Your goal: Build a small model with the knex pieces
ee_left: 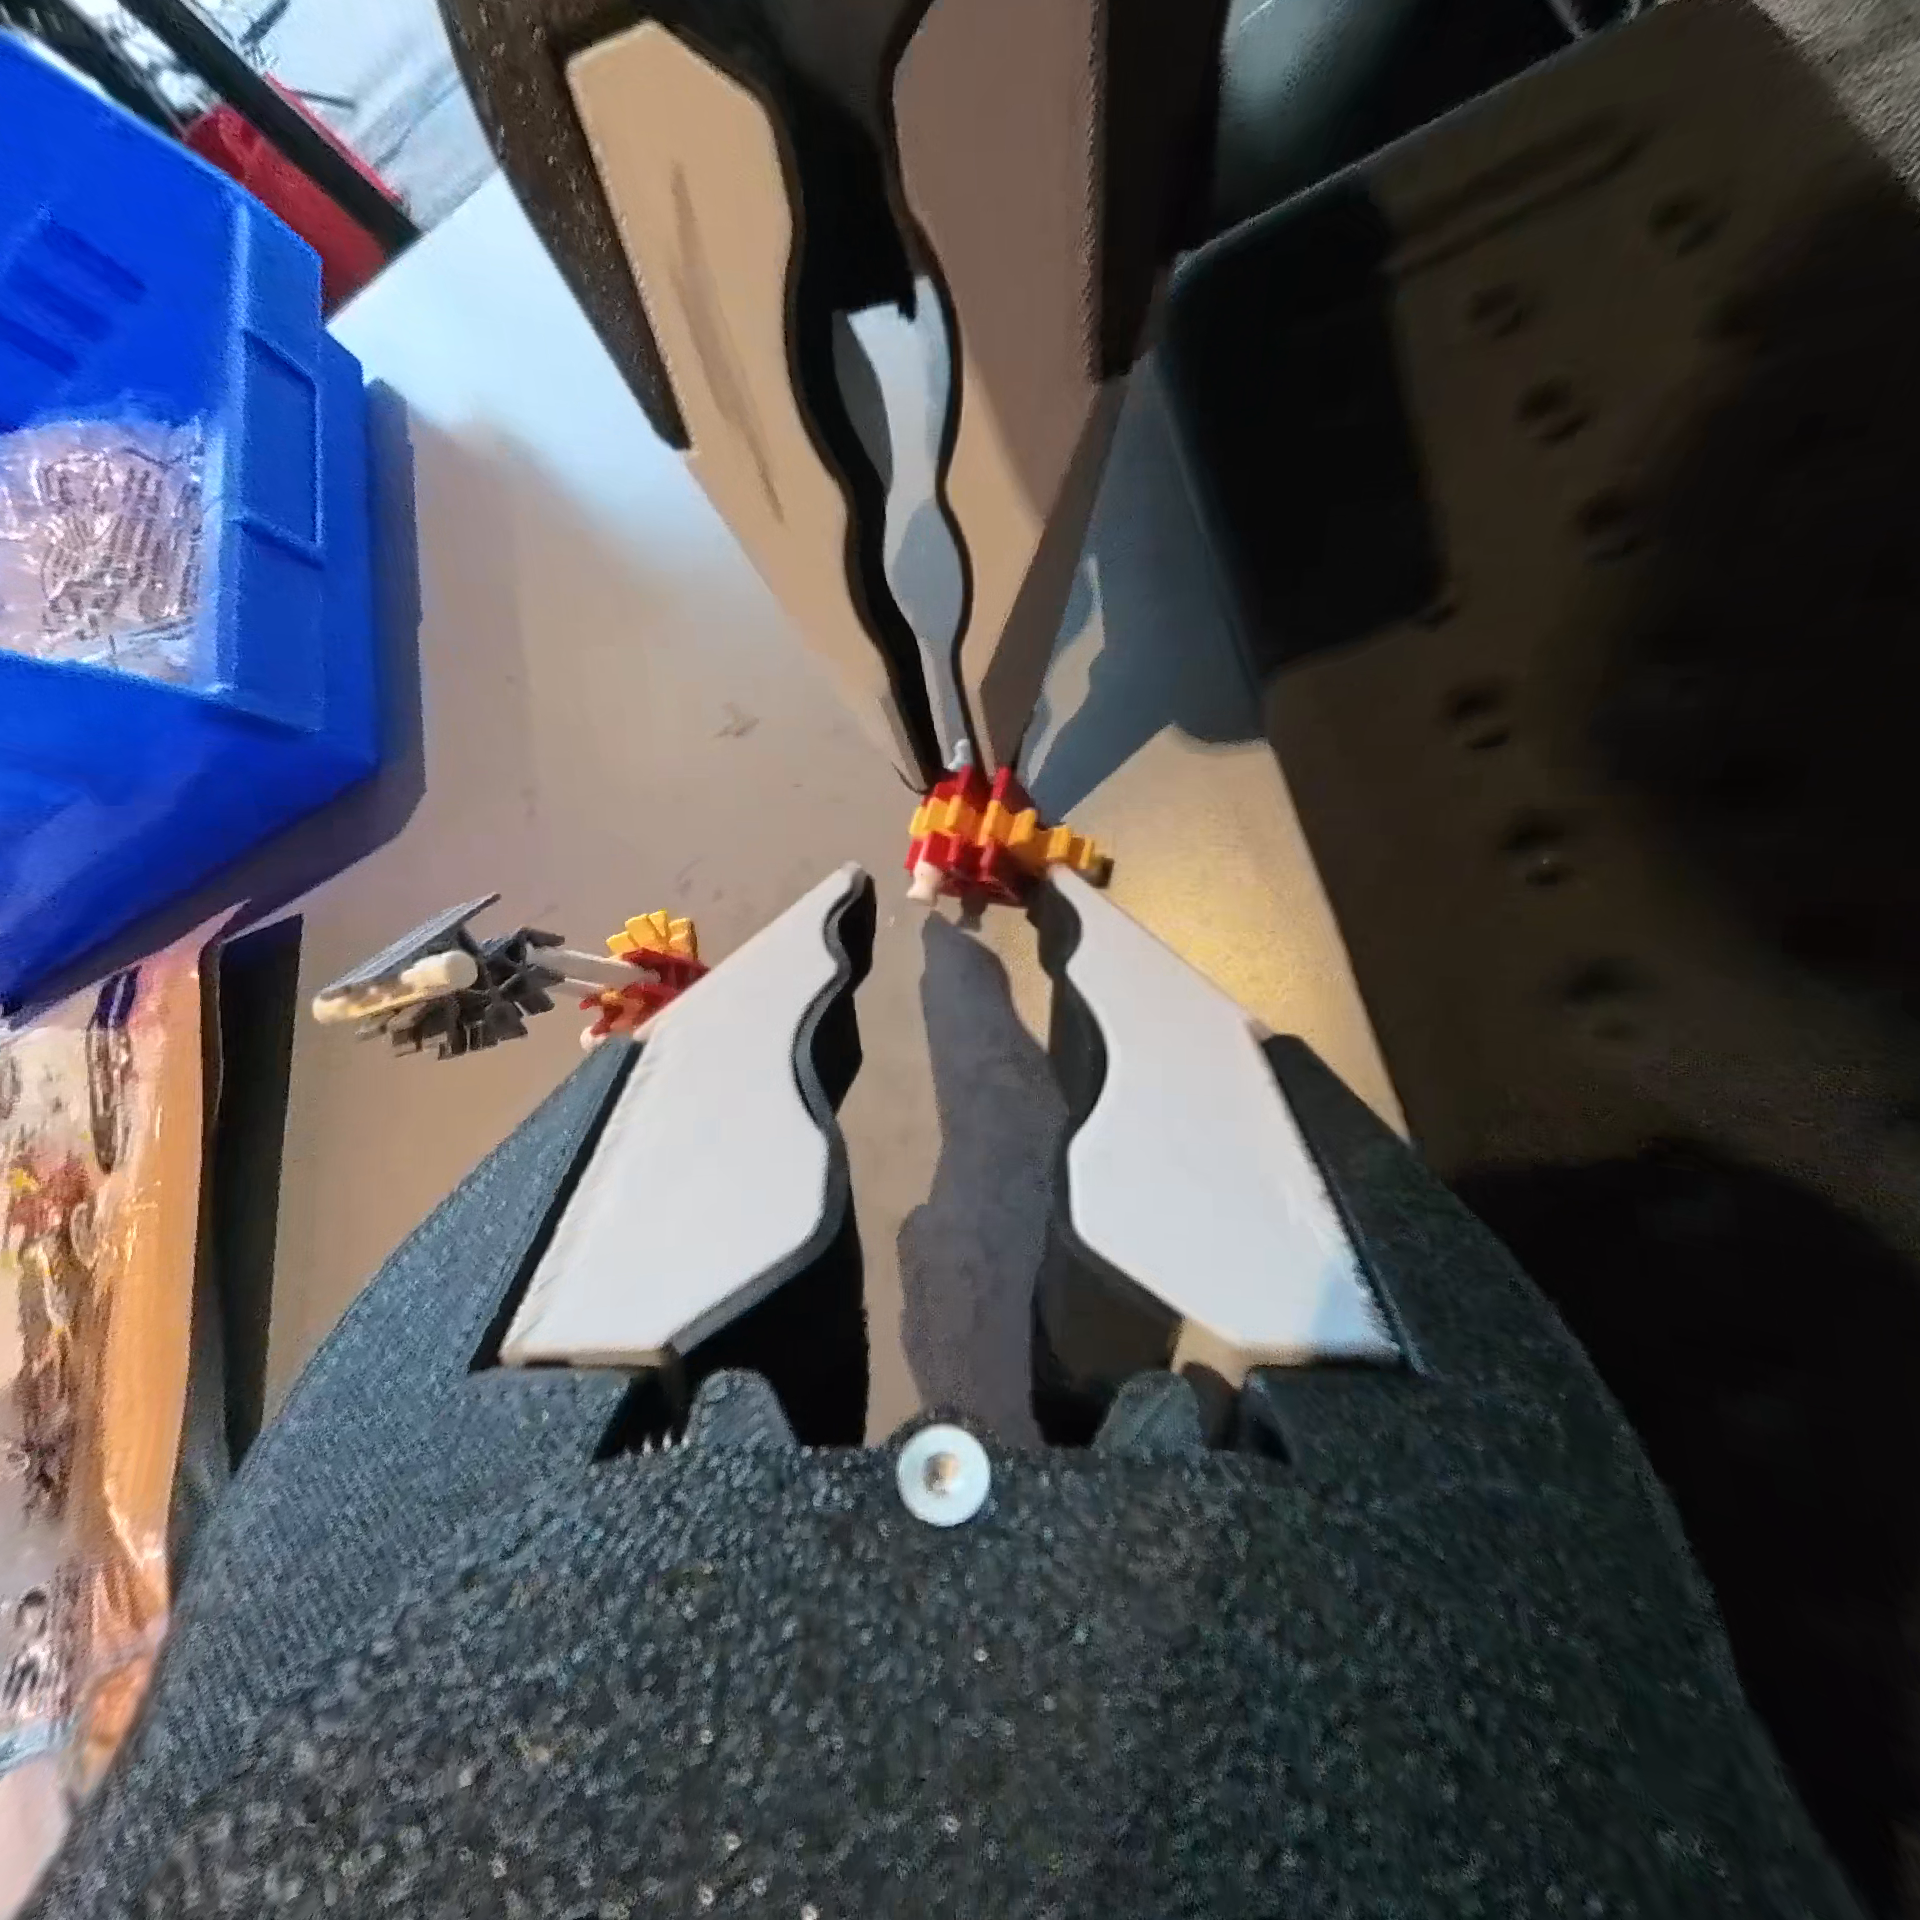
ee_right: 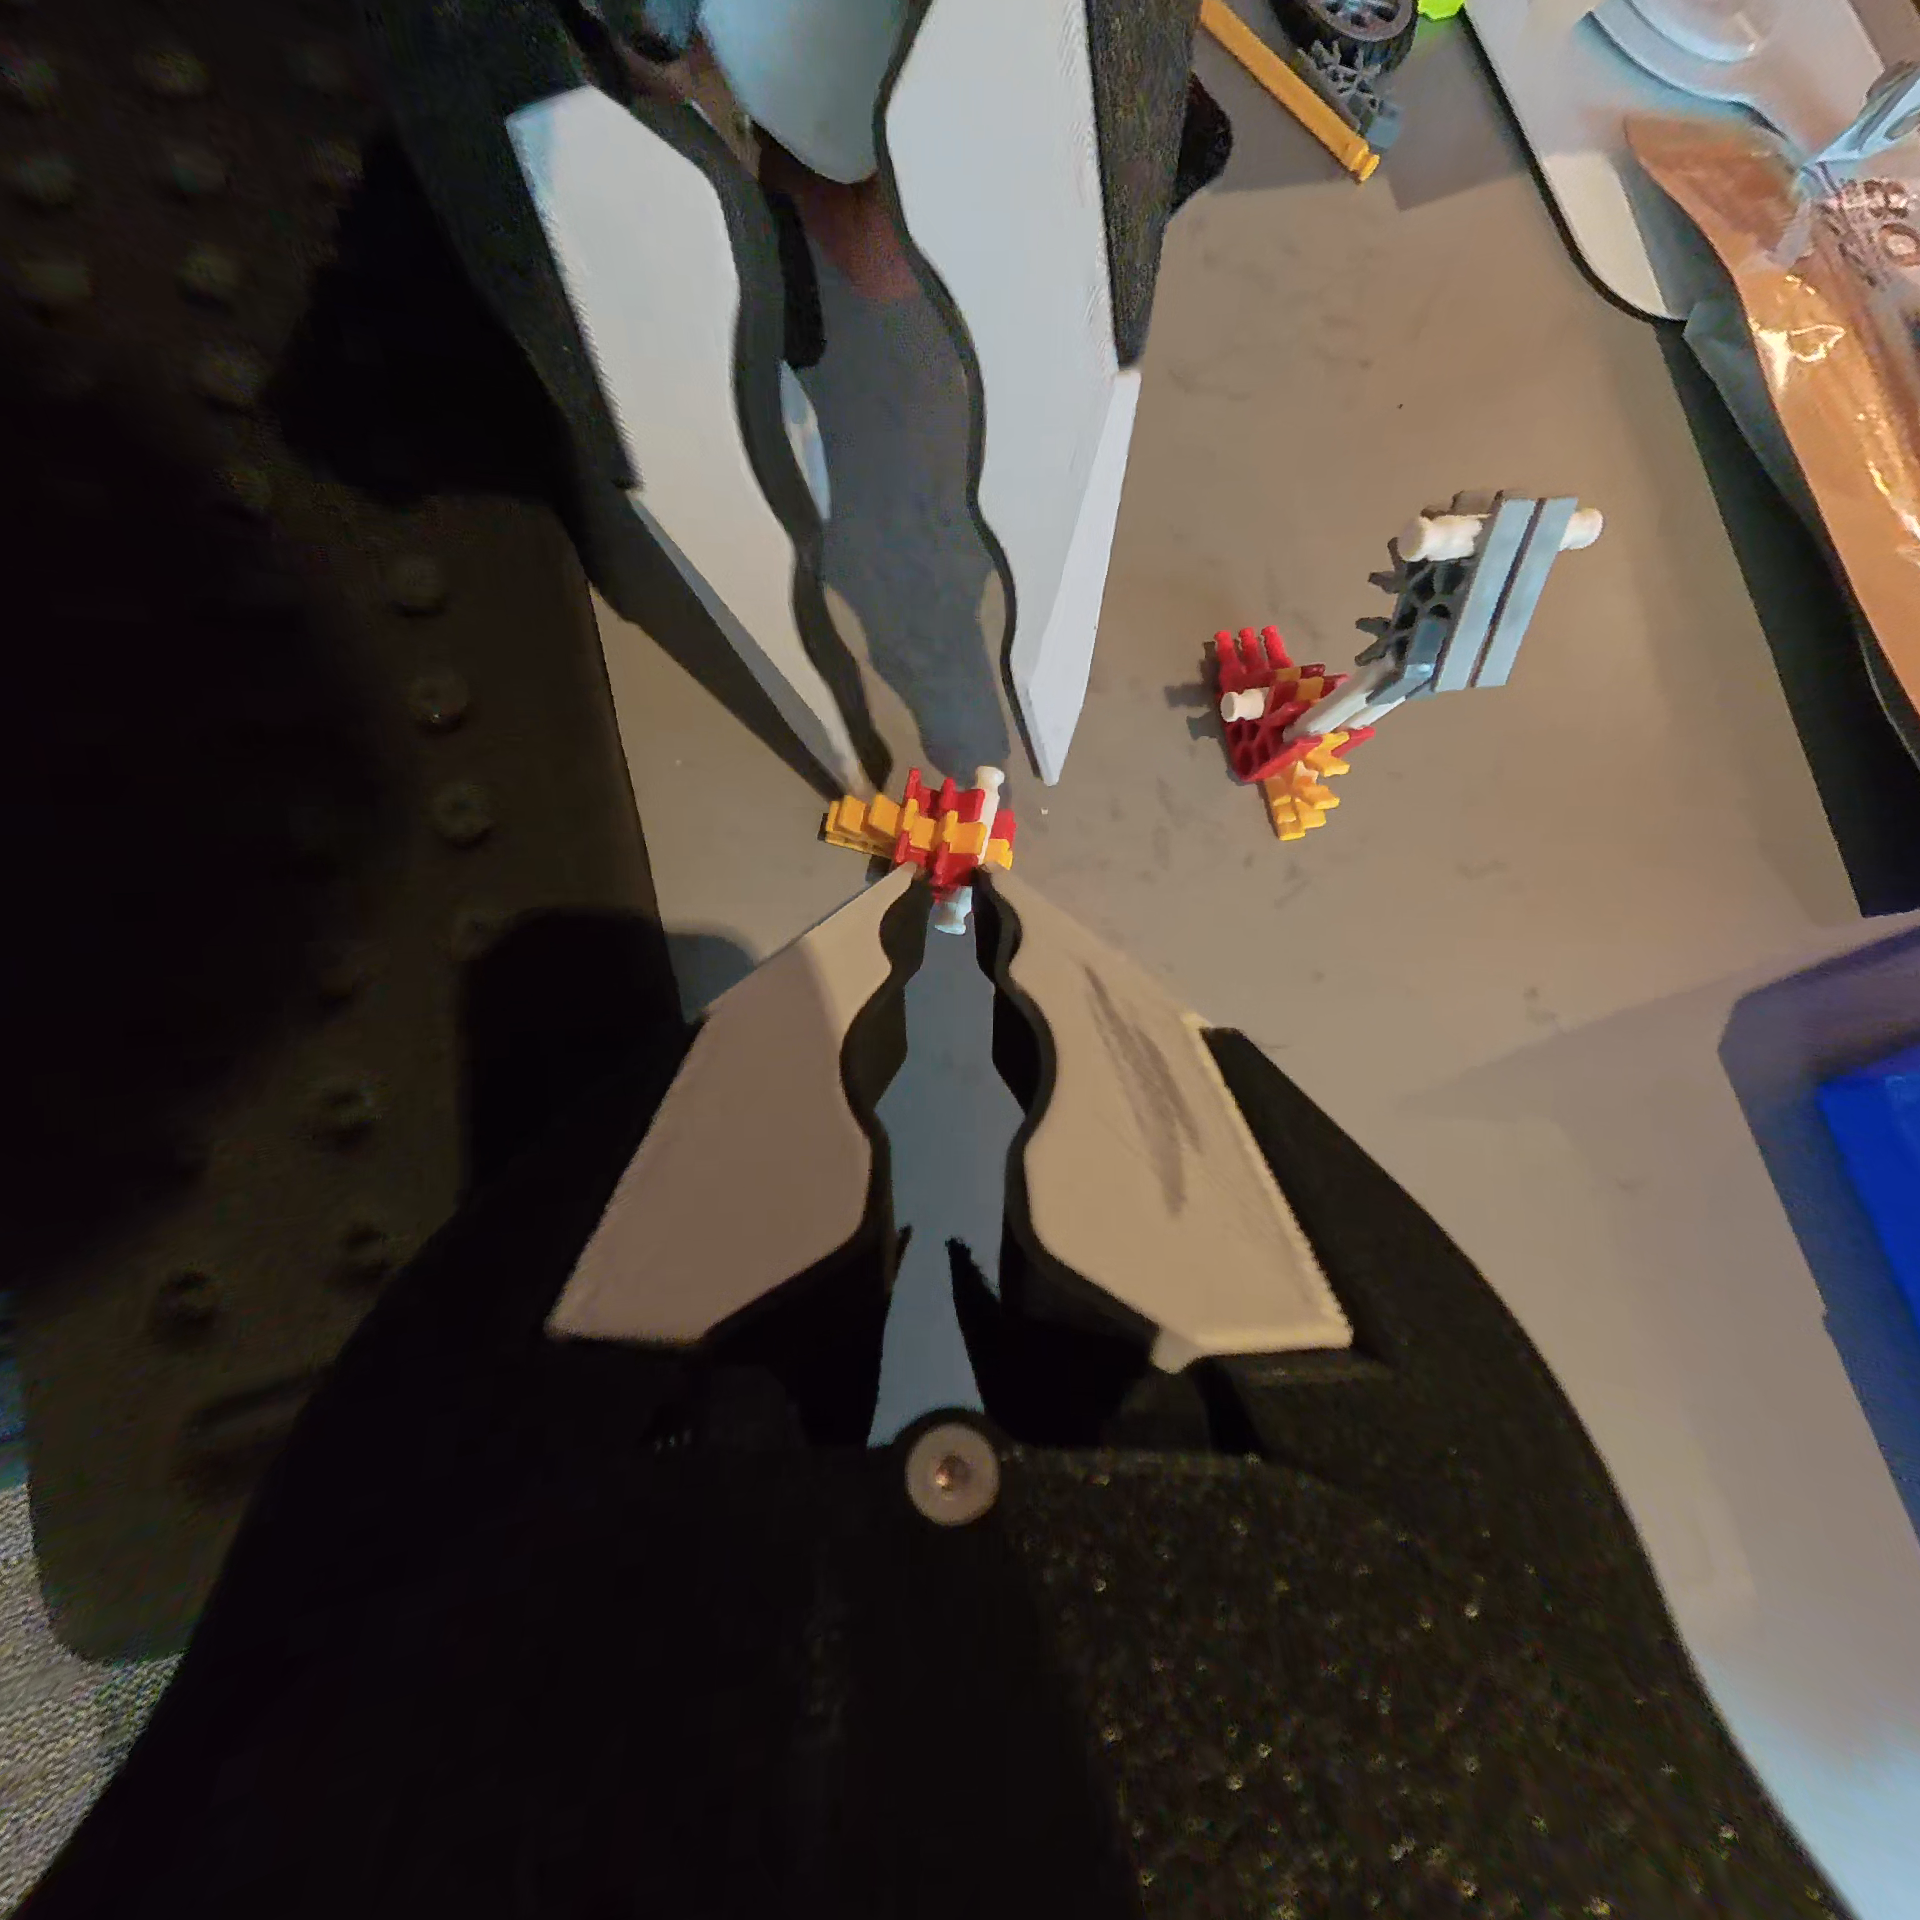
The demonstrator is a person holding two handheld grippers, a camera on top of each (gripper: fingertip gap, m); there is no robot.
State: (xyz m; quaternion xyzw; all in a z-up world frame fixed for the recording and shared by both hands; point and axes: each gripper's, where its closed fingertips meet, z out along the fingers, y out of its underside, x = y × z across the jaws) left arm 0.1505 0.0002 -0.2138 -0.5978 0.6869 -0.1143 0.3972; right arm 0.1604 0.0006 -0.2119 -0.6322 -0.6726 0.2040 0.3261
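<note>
A small cluster of red and yellow connectors on a white rod [ee_left: 977,836] sits between the two grippers, which face each other tip to tip over a grey table [ee_right: 1351,1039]. My right gripper [ee_right: 951,885] is shut on the cluster [ee_right: 925,826] at its white rod end. In the left wrist view it comes in from the top. My left gripper [ee_left: 966,883] is open, with its fingertips [ee_left: 854,883] on either side of the cluster. Its right tip is close to the yellow part. I cannot tell whether the cluster rests on the table.
A second assembly of grey spoked connectors, white rods and red and yellow connectors [ee_right: 1403,644] lies on the table, also in the left wrist view [ee_left: 488,982]. A blue bin [ee_left: 156,520] holds a bag of parts. A printed box [ee_left: 83,1299] and plastic-wrapped packaging [ee_right: 1818,364] stand nearby.
</note>
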